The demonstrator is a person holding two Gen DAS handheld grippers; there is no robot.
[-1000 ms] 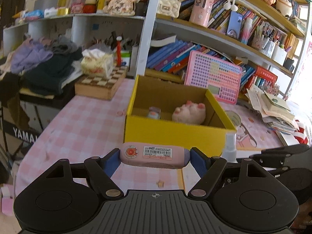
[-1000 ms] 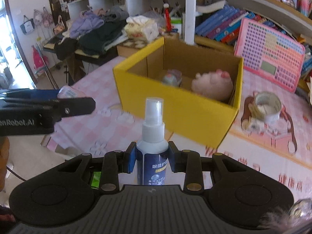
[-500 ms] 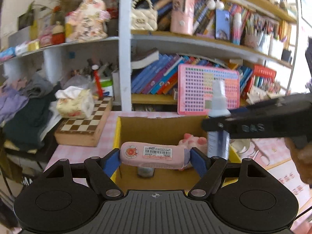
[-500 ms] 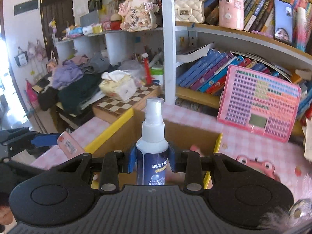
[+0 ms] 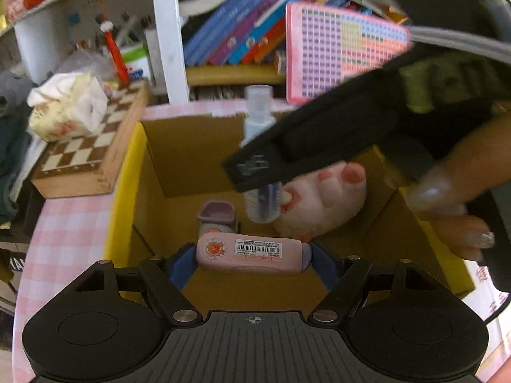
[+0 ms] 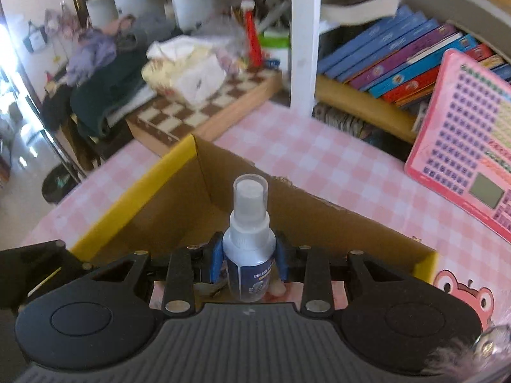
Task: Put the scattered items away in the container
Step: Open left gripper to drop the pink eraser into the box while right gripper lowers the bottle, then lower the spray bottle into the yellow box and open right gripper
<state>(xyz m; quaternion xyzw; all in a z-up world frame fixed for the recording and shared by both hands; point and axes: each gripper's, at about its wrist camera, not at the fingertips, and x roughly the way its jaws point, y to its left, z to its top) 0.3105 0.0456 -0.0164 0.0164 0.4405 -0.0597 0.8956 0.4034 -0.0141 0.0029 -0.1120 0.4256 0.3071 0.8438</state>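
From my left-hand view, my own right gripper (image 5: pixel 265 188) cuts across the upper right of the frame as a dark, blurred bar, with my hand (image 5: pixel 453 185) behind it, and it covers the middle of the spray bottle (image 5: pixel 258 111), so only the clear cap above and the bottom end below show. The far right side of the yellow box (image 5: pixel 123 191) is lost behind that hand, and the small lilac-lidded pot (image 5: pixel 215 215) inside is soft with blur. In my right-hand view the gripper body at the bottom hides most of the box floor (image 6: pixel 179 220); only a sliver of something pink shows under the bottle, and the black corner at lower left is my left gripper, cut off by the edge. The box stands on a pink-and-white checked tablecloth (image 6: pixel 335 162), with a wooden chessboard (image 5: pixel 92 153) and a tissue pack (image 5: pixel 68 108) at upper left, a shelf of leaning books (image 6: pixel 399 57) at the back, a pink toy tablet (image 6: pixel 469 146) at right, and piled clothes (image 6: pixel 105 86) far left. My left gripper (image 5: pixel 252 257) is clamped end to end on a pink tube (image 5: pixel 252 252), its long axis lying across the frame, barcode up, held over the near part of the open box. My right gripper (image 6: pixel 249 255) pinches the spray bottle (image 6: pixel 249 239) by its body, upright between the blue pads, cap pointing away towards the box's far wall, above a pink plush toy (image 5: pixel 322 201) lying in the box.
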